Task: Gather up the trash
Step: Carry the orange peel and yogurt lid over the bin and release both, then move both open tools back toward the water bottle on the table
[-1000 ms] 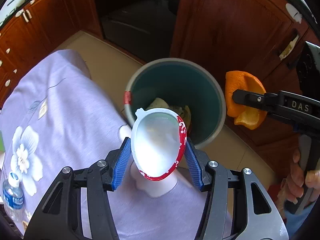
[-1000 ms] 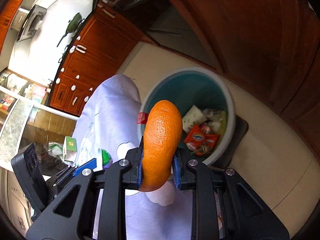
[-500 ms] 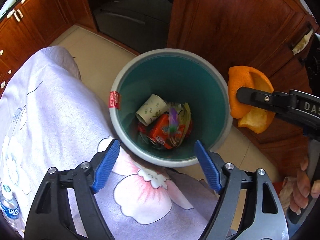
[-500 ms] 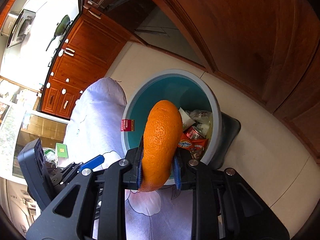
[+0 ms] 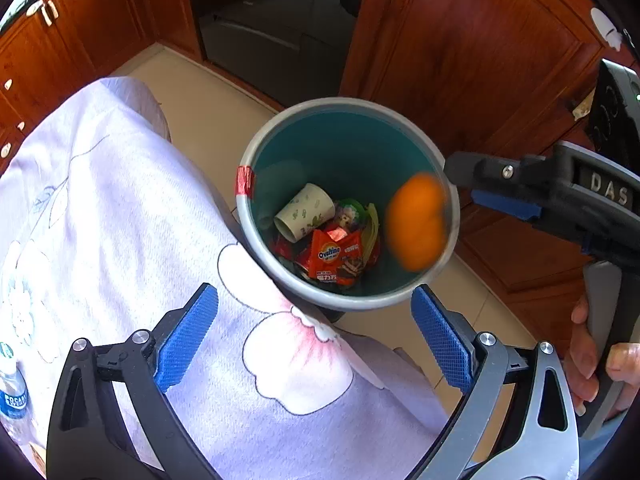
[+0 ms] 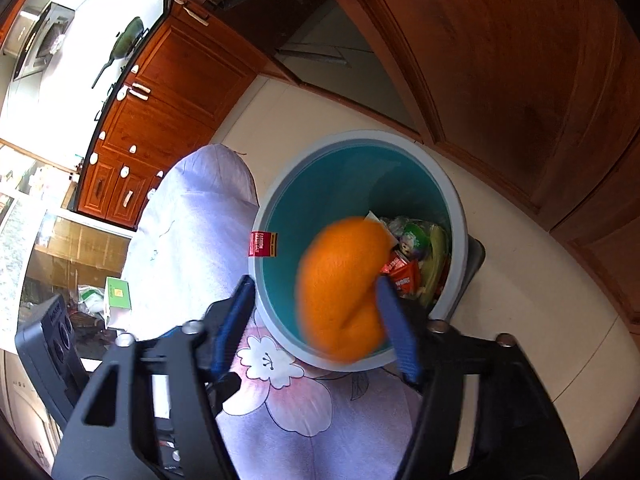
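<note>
1. The orange peel (image 5: 416,222) shows as a motion-blurred orange shape over the mouth of the trash bin (image 5: 400,300), toward the bin's right-hand rim in the left wrist view. In the right wrist view the orange peel (image 6: 340,292) sits between the two blue pads, and neither pad grips it.
2. The right gripper (image 6: 316,320) has its fingers (image 6: 394,332) spread wide, the peel loose in the gap. From the left wrist view this right gripper (image 5: 504,200) reaches in just beside the bin's right rim, a hand (image 5: 588,364) on its grey handle.
3. The left gripper (image 5: 314,336) has its fingers spread wide and holds nothing; it hangs over the near rim of the bin, one blue pad (image 5: 186,336) above the cloth, the other by the bin's near right edge.
4. Inside the bin lie a paper cup (image 5: 305,212) on its side, an Ovaltine wrapper (image 5: 336,256) just beside it and other packets, all at the bottom.
5. The bin is grey outside and teal inside, with a red label (image 5: 245,182) on its left rim.
6. A lilac flowered cloth (image 5: 120,220) touches the bin's left and near side.
7. A water bottle (image 5: 12,392) stands well apart from the bin at the cloth's far left edge.
8. Brown wooden cabinets (image 5: 460,52) rise behind the bin.
</note>
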Action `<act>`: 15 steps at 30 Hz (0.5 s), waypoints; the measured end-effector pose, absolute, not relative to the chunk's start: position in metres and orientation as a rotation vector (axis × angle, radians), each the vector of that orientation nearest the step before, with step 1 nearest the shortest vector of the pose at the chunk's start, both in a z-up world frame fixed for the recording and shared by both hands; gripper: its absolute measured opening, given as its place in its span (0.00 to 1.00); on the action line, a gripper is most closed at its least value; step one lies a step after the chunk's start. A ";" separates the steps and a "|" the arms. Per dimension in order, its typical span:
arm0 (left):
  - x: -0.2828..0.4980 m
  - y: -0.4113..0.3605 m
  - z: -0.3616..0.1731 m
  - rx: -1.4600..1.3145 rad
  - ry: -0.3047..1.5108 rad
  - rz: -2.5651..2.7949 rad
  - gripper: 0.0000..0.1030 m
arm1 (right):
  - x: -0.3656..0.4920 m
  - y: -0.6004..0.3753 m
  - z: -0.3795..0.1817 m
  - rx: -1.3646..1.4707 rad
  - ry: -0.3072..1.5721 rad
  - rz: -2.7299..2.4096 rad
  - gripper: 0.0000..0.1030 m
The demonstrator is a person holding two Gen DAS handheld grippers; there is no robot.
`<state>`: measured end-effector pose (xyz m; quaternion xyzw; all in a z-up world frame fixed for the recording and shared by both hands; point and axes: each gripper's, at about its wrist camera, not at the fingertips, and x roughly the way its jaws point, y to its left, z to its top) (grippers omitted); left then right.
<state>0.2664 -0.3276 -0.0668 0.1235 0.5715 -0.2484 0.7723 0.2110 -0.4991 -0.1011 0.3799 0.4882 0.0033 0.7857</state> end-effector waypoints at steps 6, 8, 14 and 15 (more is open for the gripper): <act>0.263 -0.314 -0.062 0.232 1.234 -0.539 0.94 | 0.211 -0.492 -0.099 0.820 1.073 -0.020 0.73; 0.260 -0.310 -0.060 0.221 1.226 -0.537 0.94 | 0.210 -0.489 -0.100 0.824 1.090 -0.023 0.75; 0.253 -0.287 -0.050 0.176 1.210 -0.517 0.94 | 0.209 -0.469 -0.097 0.804 1.121 -0.015 0.77; 0.251 -0.282 -0.048 0.169 1.204 -0.511 0.94 | 0.209 -0.464 -0.095 0.800 1.125 -0.011 0.77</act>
